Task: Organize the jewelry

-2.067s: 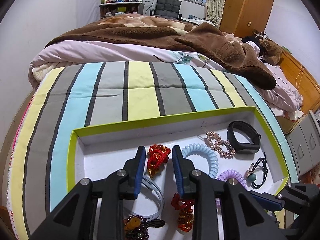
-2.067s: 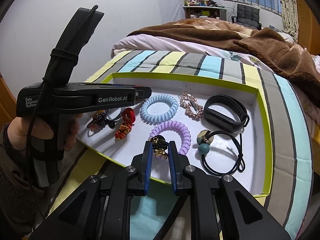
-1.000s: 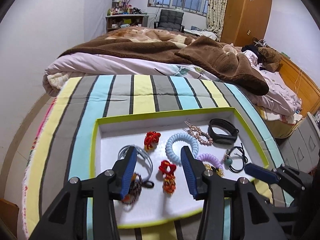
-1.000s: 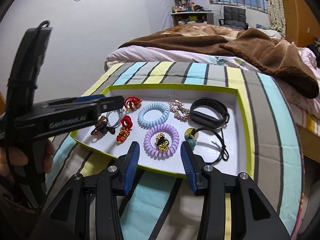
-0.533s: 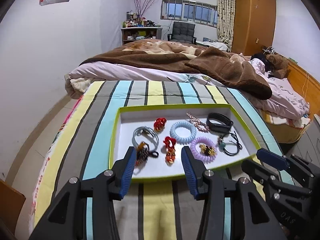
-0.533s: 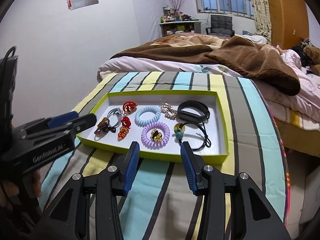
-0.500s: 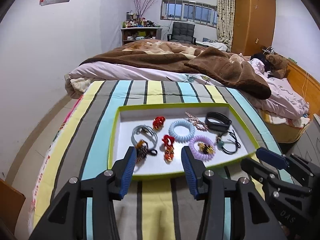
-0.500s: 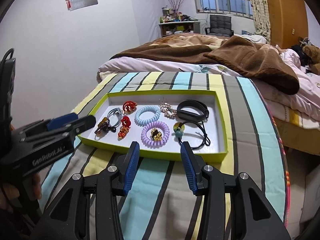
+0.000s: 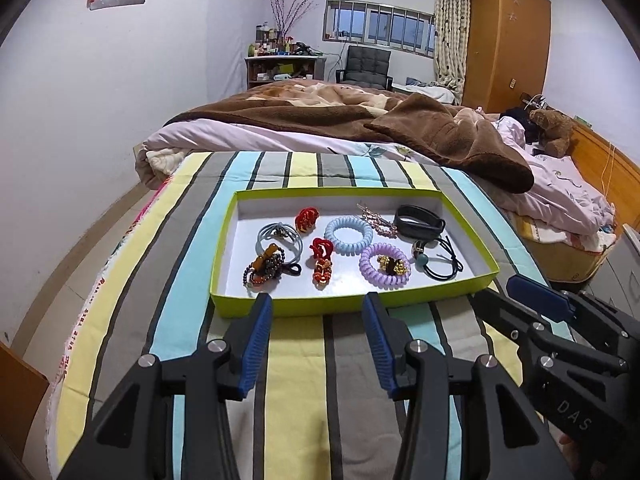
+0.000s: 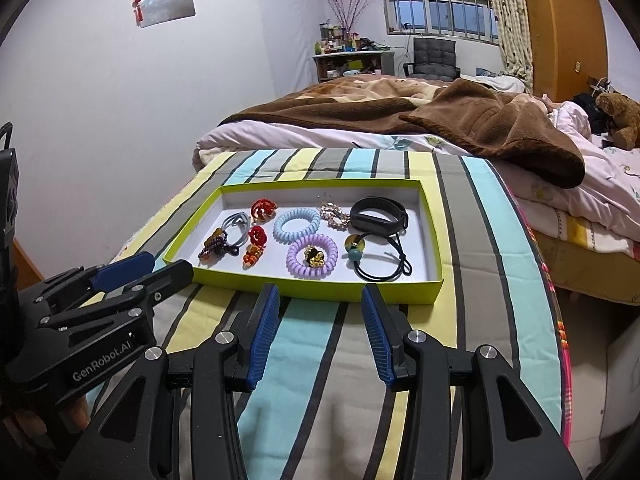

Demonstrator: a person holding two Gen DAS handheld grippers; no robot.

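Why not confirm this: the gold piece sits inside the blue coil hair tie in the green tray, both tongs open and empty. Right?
Wrong ring: the gold piece lies inside the purple coil hair tie, as the right wrist view shows. The blue coil hair tie is empty. The rest holds.

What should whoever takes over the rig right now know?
Left tongs: open, empty, short of the tray's near wall.
Right tongs: open, empty, same.
Tray sits on the striped bed cover; every piece lies inside, apart from its neighbours except the gold charm, which sits in the purple coil tie.
Done: all pieces laid out in the tray.
Left: nothing obvious; check the spacing.
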